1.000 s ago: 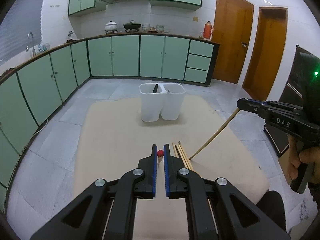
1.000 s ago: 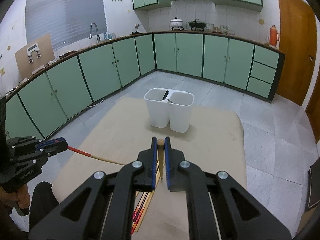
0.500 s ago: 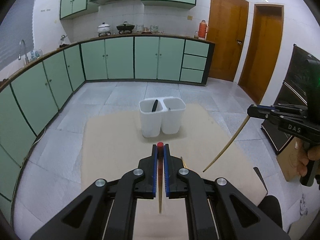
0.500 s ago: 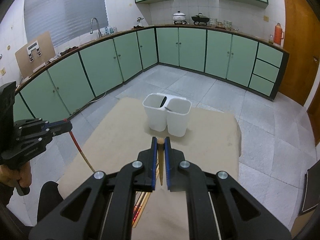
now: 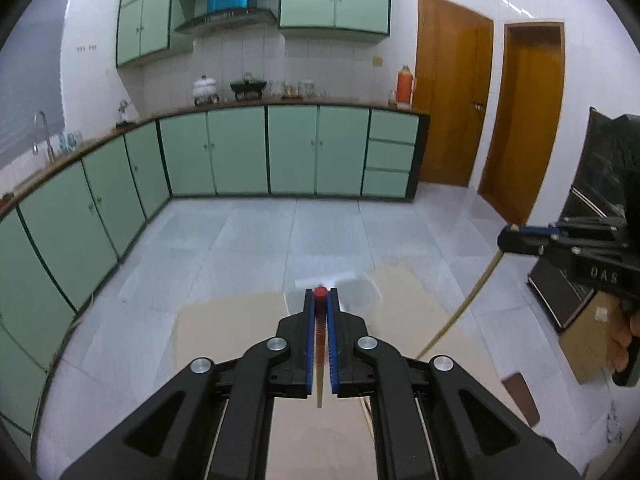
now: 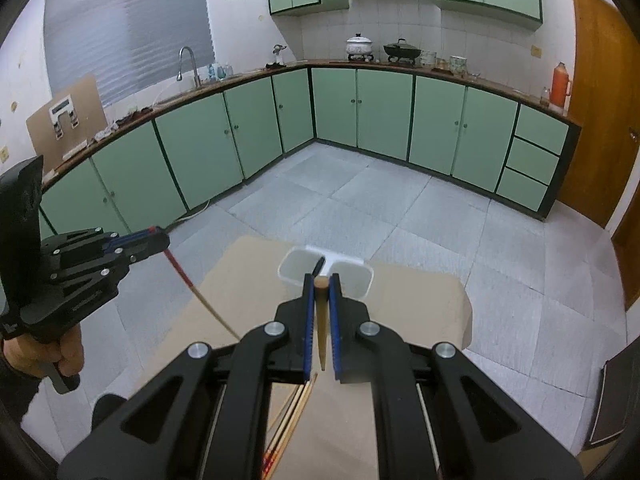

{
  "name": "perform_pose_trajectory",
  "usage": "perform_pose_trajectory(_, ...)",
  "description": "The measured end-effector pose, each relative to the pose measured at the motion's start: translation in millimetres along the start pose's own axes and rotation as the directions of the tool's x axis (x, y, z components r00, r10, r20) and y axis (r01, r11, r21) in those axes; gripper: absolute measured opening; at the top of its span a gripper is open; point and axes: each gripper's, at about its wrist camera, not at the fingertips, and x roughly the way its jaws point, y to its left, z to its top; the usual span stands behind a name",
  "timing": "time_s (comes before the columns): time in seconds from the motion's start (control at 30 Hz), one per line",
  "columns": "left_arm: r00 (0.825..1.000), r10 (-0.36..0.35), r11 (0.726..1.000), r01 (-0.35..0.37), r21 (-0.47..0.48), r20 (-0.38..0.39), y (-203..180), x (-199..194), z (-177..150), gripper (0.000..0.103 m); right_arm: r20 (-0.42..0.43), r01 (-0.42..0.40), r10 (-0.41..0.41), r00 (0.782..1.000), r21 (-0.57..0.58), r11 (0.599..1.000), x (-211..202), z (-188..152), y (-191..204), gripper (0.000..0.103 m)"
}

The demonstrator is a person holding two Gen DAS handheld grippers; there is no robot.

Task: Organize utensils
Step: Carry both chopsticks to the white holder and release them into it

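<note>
My left gripper [image 5: 320, 300] is shut on a red-tipped chopstick [image 5: 319, 344], which hangs down from its jaws; from the right wrist view the same gripper [image 6: 160, 240] and chopstick [image 6: 200, 296] show at the left. My right gripper [image 6: 321, 286] is shut on a plain wooden chopstick [image 6: 321, 320]; in the left wrist view this gripper [image 5: 508, 240] shows at the right, its chopstick [image 5: 460, 312] slanting down. Both are raised above the white two-compartment holder [image 6: 326, 274], blurred in the left wrist view [image 5: 360, 292]. A dark utensil [image 6: 317, 267] leans in its left compartment.
The holder stands at the far end of a beige table [image 6: 420, 300]. Several more chopsticks [image 6: 292, 412] lie on the table under the right gripper. Green cabinets [image 6: 380, 112] line the walls. A dark appliance [image 5: 600, 200] and a cardboard box [image 5: 588, 344] stand at the right.
Both grippers have risen with their chopsticks and tilted up, so the holder sits lower and smaller in both views. The chopsticks now hang clear of the table.
</note>
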Motion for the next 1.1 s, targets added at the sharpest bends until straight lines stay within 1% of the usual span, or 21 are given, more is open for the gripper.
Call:
perform_pose_trajectory(0.07, 1.000, 0.014, 1.000, -0.014, 0.001, 0.025, -1, 5, 21, 0.006, 0.009, 0.007, -0.007, 1.000, 0.006, 1.000, 2, 17, -3, 0.006)
perform_pose_trajectory(0.27, 0.996, 0.040, 0.999, -0.039, -0.016, 0.080, 1, 27, 65, 0.006, 0.039, 0.048, -0.048, 0.998, 0.001, 0.999, 18, 54, -11, 0.006)
perform_pose_trajectory(0.37, 0.993, 0.047, 0.999, -0.045, -0.022, 0.108, 3, 42, 78, 0.006, 0.055, 0.065, -0.065, 0.996, 0.012, 0.998, 33, 68, -18, 0.006)
perform_pose_trajectory(0.43, 0.992, 0.048, 0.999, -0.045, -0.025, 0.117, 4, 54, 81, 0.006, 0.062, 0.068, -0.069, 0.996, 0.026, 0.997, 45, 74, -25, 0.006)
perform_pose_trajectory(0.53, 0.991, 0.056, 0.998, -0.051, -0.041, 0.122, 11, 77, 77, 0.006, 0.056, 0.069, -0.072, 0.996, 0.056, 0.996, 72, 77, -37, 0.006)
perform_pose_trajectory(0.6, 0.992, 0.060, 0.997, -0.054, -0.053, 0.111, 17, 97, 68, 0.006, 0.037, 0.075, -0.078, 0.996, 0.080, 0.994, 94, 72, -47, 0.006)
perform_pose_trajectory(0.67, 0.995, 0.055, 0.996, -0.050, -0.068, 0.077, 23, 121, 56, 0.006, 0.018, 0.073, -0.075, 0.997, 0.102, 0.992, 110, 65, -55, 0.006)
perform_pose_trajectory(0.83, 0.998, 0.060, 0.994, -0.059, -0.090, 0.009, 37, 157, 30, 0.006, -0.040, 0.058, -0.053, 0.998, 0.157, 0.986, 148, 43, -74, 0.006)
perform_pose_trajectory(0.9, 0.998, 0.067, 0.992, -0.067, -0.103, -0.005, 44, 162, 24, 0.006, -0.042, 0.056, -0.049, 0.998, 0.172, 0.984, 153, 35, -79, 0.010)
perform_pose_trajectory(0.93, 0.997, 0.071, 0.992, -0.072, -0.106, -0.007, 46, 162, 22, 0.008, -0.038, 0.050, -0.044, 0.998, 0.180, 0.982, 153, 34, -80, 0.011)
perform_pose_trajectory(0.97, 0.997, 0.074, 0.992, -0.075, -0.105, -0.010, 48, 160, 20, 0.014, -0.032, 0.048, -0.043, 0.999, 0.185, 0.982, 151, 33, -80, 0.013)
perform_pose_trajectory(1.07, 0.997, 0.080, 0.992, -0.077, -0.098, 0.018, 52, 138, 17, 0.024, 0.008, 0.043, -0.045, 0.999, 0.177, 0.983, 132, 25, -82, 0.020)
perform_pose_trajectory(1.1, 0.996, 0.080, 0.992, -0.077, -0.098, 0.027, 53, 131, 17, 0.027, 0.023, 0.038, -0.043, 0.999, 0.173, 0.984, 122, 20, -82, 0.021)
